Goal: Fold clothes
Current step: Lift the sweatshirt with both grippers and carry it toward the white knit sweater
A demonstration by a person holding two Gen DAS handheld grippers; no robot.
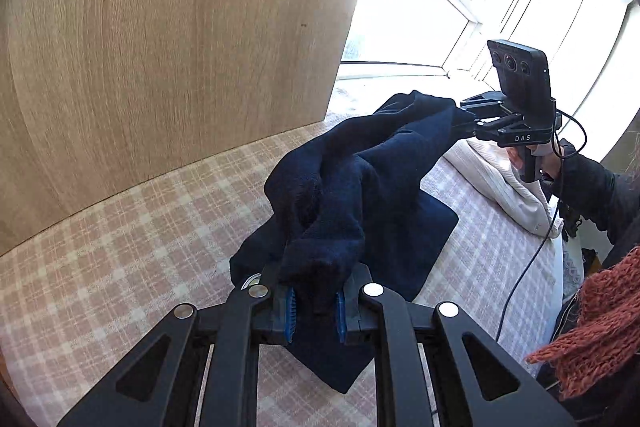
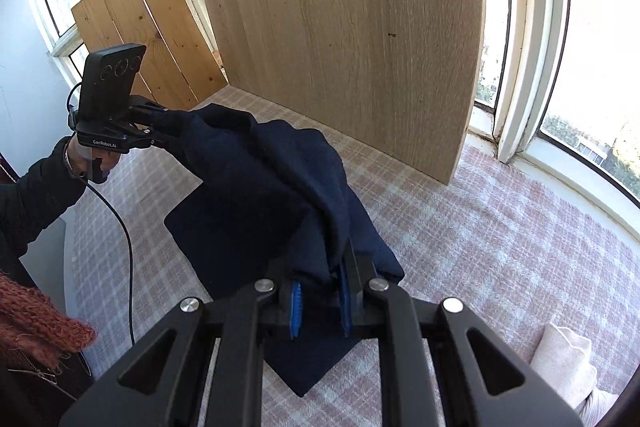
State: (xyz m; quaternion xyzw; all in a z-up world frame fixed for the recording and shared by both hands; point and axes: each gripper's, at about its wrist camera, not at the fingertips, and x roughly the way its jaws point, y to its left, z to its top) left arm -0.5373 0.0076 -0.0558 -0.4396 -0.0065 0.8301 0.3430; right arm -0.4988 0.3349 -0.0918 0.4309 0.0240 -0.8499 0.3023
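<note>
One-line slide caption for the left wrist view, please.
Left tool and right tool each grip an end of a navy garment, lifting it above a pink plaid cloth.

right gripper (image 1: 476,125): "DAS" | left gripper (image 2: 160,131): "GenRobot.AI"

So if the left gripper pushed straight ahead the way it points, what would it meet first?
The left gripper would meet the dark navy knitted garment it already clamps; beyond that, probably the right gripper, though depth is unclear.
</note>
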